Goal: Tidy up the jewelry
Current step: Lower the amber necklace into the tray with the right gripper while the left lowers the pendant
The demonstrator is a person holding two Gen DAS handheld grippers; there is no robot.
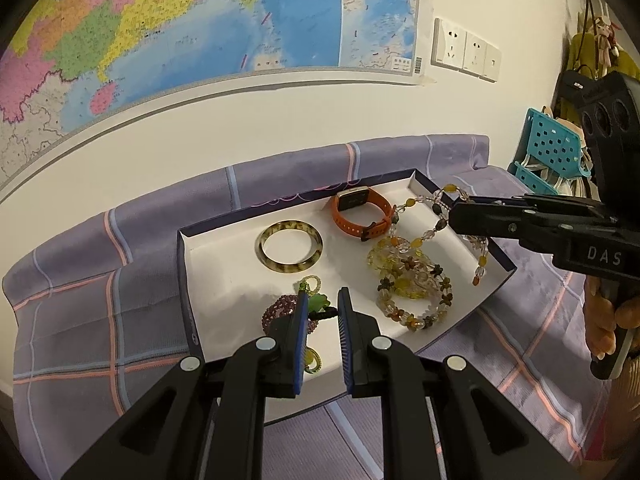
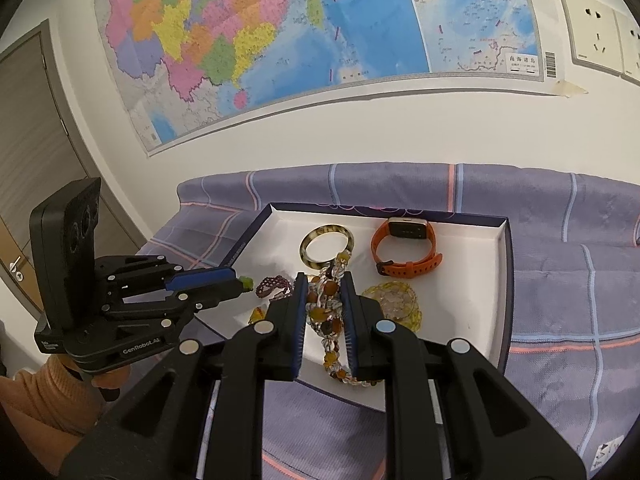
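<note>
The left gripper [image 1: 323, 308] points downward at lower centre, jaws nearly closed. The right gripper [image 2: 324, 300] angles down likewise, jaws clamped, hand [image 1: 608, 320] at right edge.

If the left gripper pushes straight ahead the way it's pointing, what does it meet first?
Probably the green charm already between the left gripper's fingertips, then the white tray floor. The bangle lies further along, though depth is uncertain.

Bangle [image 1: 289, 249] left of watch [image 1: 361, 211]

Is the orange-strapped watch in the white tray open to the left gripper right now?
Probably not yet: the left gripper is shut on a green charm, and though the orange-strapped watch lies unobstructed, its jaws are occupied.
</note>
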